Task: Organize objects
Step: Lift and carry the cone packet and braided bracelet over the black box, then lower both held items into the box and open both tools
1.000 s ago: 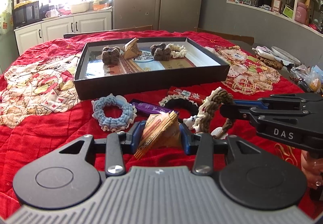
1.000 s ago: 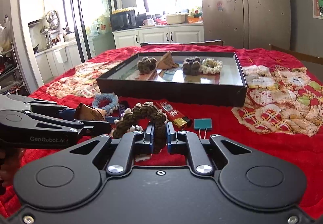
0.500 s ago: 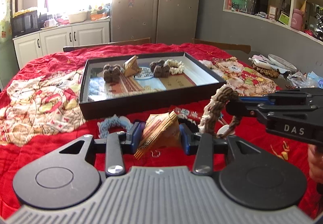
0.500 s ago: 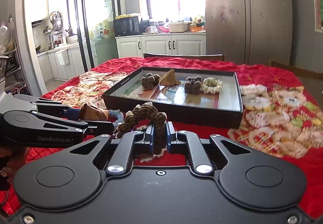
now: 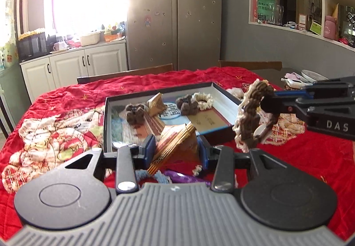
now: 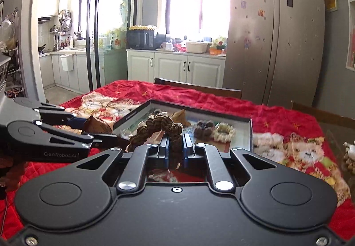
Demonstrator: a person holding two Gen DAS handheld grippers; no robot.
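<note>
Two grips: left gripper clamps packet (scrunchie in right gripper).

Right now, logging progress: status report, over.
Left claw shut on snack packet. Right claw shut on brown scrunchie. Black tray ahead, path clear.

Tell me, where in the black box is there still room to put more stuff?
The black box is busy at the back: two brown scrunchies, a cream scrunchie and a triangular snack packet line up there. The bare room is the strip along the near wall, and the right side past the cream scrunchie.
</note>
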